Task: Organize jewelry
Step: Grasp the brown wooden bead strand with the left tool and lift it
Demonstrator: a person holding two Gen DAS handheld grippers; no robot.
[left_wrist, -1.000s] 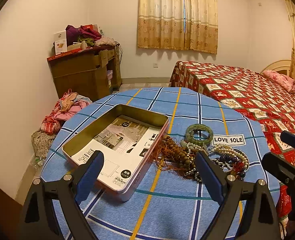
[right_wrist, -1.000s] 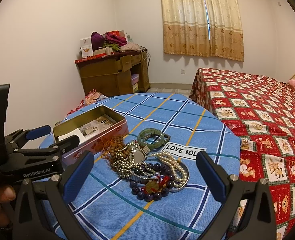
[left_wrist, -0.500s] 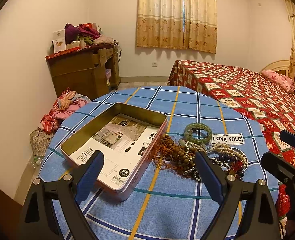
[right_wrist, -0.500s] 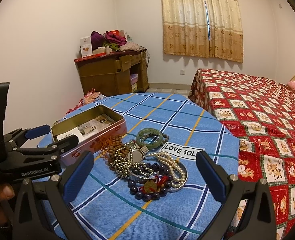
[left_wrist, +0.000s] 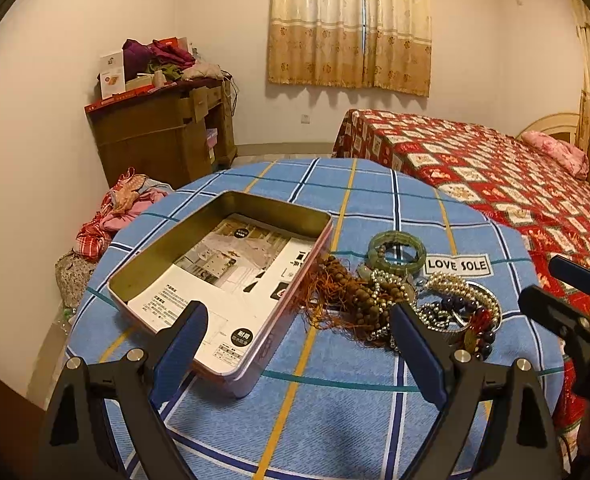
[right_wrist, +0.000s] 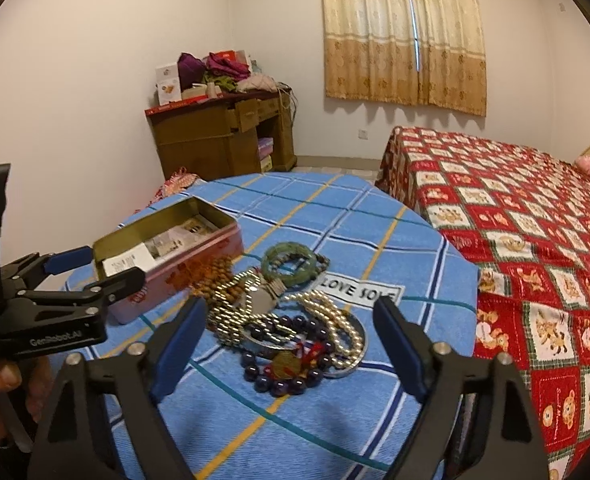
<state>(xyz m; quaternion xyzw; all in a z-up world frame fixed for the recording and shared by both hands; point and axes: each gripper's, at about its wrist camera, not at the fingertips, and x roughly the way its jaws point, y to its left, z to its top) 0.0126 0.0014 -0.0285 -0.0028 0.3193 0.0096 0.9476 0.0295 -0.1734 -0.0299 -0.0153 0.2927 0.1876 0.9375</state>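
Left gripper: your left gripper point(left_wrist: 297, 354) hangs above the near edge of the table, jaws spread wide, nothing between them.
Right gripper: your right gripper point(right_wrist: 291, 338) is likewise wide apart and empty, over the near side of the jewelry.
Tin: the open tin box point(left_wrist: 231, 376) lies at about 11 o'clock from your left gripper, a printed leaflet point(left_wrist: 231, 280) flat inside it.
Jewelry pile: the jewelry pile point(right_wrist: 291, 328) sits at 12 o'clock just ahead of your right gripper, touching the tin's right side.
Near items: dark purple beads point(right_wrist: 279, 380) with a gold coin charm point(right_wrist: 287, 365) are closest to you; the pearl strands point(right_wrist: 335, 320) just beyond.
Middle: brown wooden beads point(left_wrist: 347, 280) with an orange tassel rest against the tin.
Far item: the green bangle point(right_wrist: 293, 266) lies at the pile's far edge, beside the "LOVE SOLE" label point(right_wrist: 359, 291).
Table: a blue checked tablecloth point(right_wrist: 335, 208) covers it.
Beyond: the red bed point(right_wrist: 515, 208) at 2 o'clock, the wooden desk point(right_wrist: 223, 136) at 11 o'clock.
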